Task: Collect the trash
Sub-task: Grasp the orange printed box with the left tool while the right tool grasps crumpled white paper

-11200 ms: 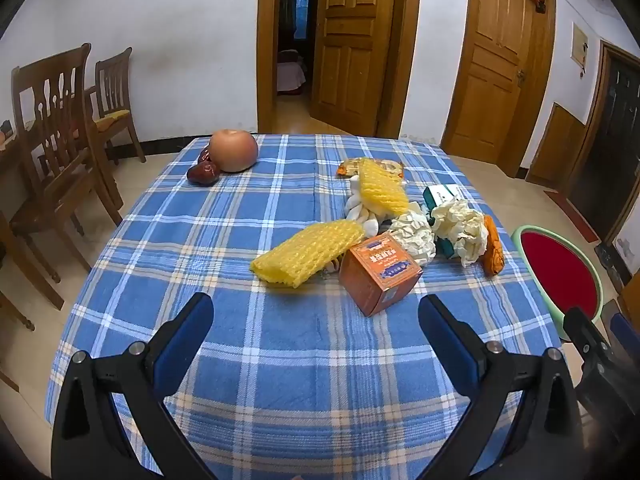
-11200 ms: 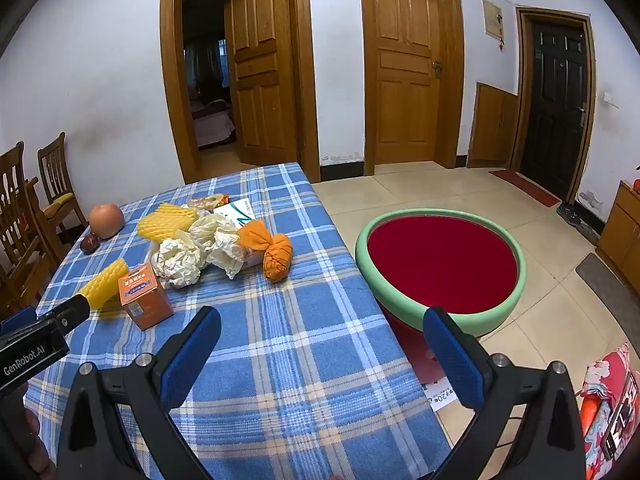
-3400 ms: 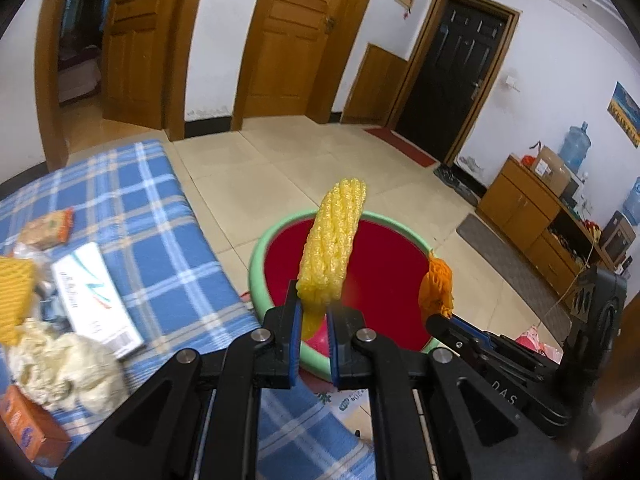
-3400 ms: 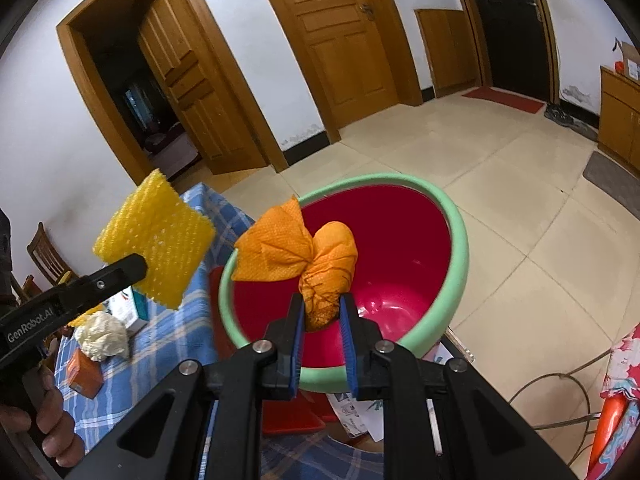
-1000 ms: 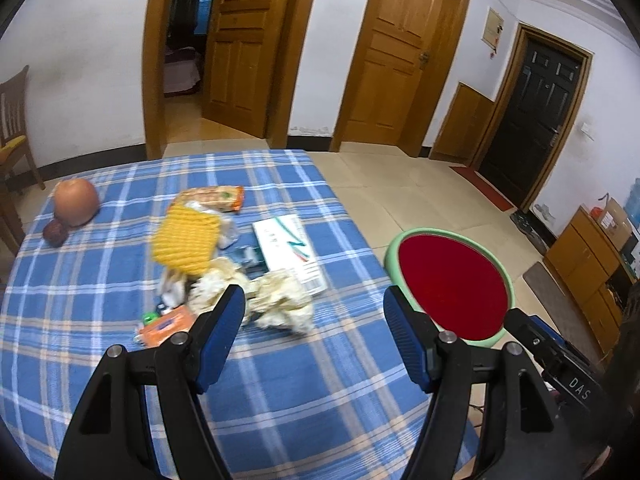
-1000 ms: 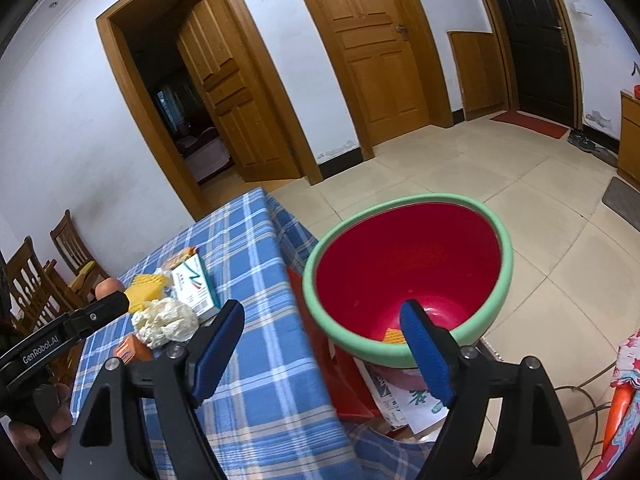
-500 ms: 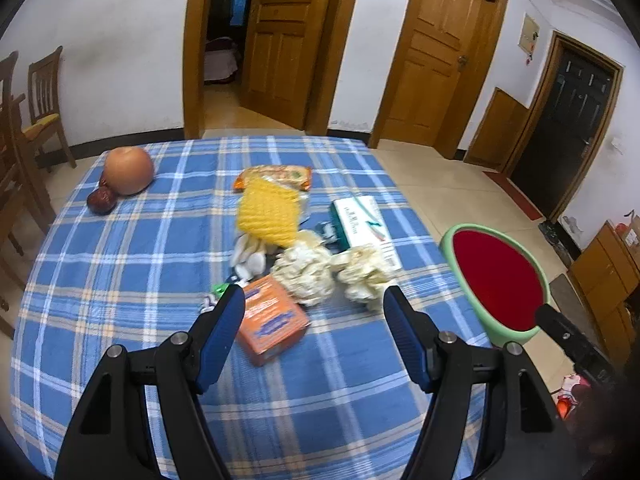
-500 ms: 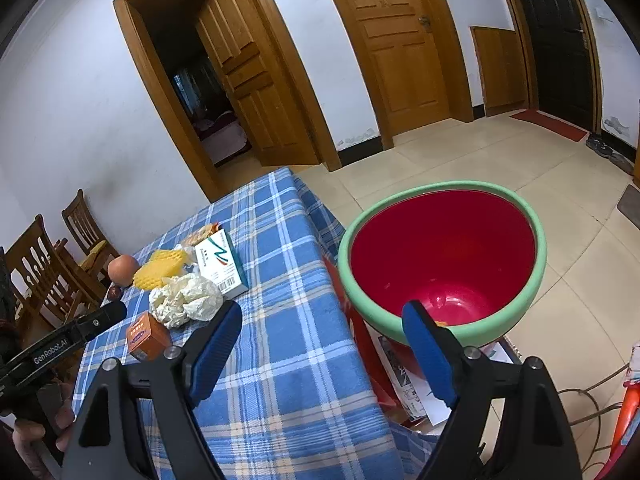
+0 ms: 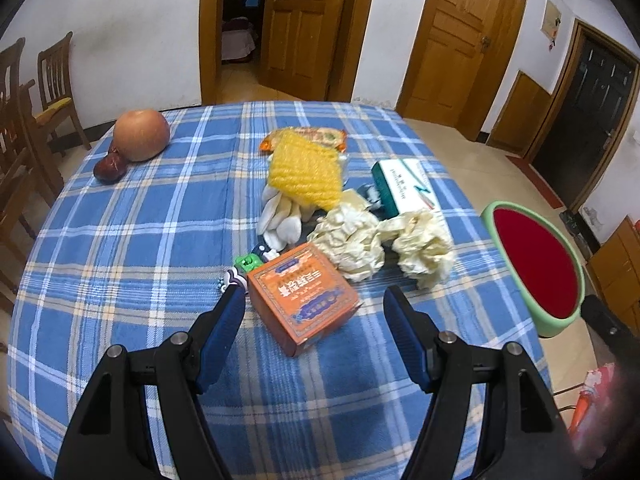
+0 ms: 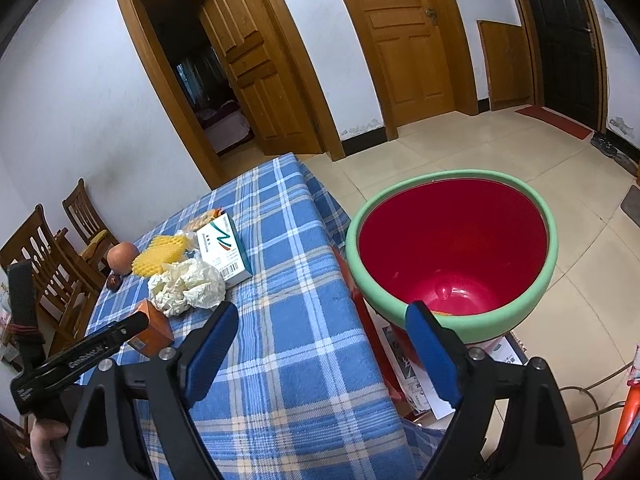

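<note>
Two grippers: both carry nothing, each with its jaws apart.
Left gripper (image 9: pixel 314 306): angled down over the table, jaws spread on either side of the orange box without touching it.
Right gripper (image 10: pixel 322 330): jaws have just been opening wider, with nothing between them; they frame the table edge and the bin.
Table (image 9: pixel 132 216): covered in a blue plaid cloth.
Orange box (image 9: pixel 302 298): nearest piece of trash, lying on the cloth.
Crumpled paper (image 9: pixel 380 242): two pale wads just beyond the box.
Yellow foam net (image 9: pixel 306 174): behind the wads, resting on other scraps.
White and green carton (image 9: pixel 406 188): lying flat, beside the foam net.
Fruit (image 9: pixel 140 134): a round orange-brown piece at the far left, a small dark red one touching it.
Bin (image 10: pixel 550 264): red inside with a green rim, on the floor beside the table; something orange shows at its bottom.
</note>
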A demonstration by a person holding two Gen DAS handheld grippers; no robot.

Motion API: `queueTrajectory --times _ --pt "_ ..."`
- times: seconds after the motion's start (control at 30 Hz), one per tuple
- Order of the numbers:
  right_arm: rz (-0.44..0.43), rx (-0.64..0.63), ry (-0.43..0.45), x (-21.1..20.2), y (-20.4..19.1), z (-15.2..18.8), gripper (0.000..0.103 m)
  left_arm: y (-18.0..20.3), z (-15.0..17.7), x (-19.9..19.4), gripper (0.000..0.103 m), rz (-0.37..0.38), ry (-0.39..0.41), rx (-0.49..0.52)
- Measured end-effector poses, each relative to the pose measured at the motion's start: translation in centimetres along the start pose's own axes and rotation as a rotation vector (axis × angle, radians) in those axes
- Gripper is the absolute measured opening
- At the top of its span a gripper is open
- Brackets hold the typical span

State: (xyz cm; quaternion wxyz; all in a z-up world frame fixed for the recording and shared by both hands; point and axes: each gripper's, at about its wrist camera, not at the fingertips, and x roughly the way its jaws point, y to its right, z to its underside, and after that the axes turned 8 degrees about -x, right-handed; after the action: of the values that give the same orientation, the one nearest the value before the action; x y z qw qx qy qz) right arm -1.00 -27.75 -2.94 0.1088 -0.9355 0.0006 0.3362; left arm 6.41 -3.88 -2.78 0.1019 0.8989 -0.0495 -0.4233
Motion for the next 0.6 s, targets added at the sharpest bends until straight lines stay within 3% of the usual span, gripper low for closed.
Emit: queueTrajectory --times 0.23,0.6 --pt "-0.004 -0.006 -0.022 0.6 -0.4 0.2 0.088 -0.4 0.1 1.9 0.071 -0.024 -0.022 -0.005" --pt "-0.012 -0.026 -0.058 2.0 -1.4 0.4 0.088 -0.8 0.1 2.7 0.067 0.006 -0.016 0.013"
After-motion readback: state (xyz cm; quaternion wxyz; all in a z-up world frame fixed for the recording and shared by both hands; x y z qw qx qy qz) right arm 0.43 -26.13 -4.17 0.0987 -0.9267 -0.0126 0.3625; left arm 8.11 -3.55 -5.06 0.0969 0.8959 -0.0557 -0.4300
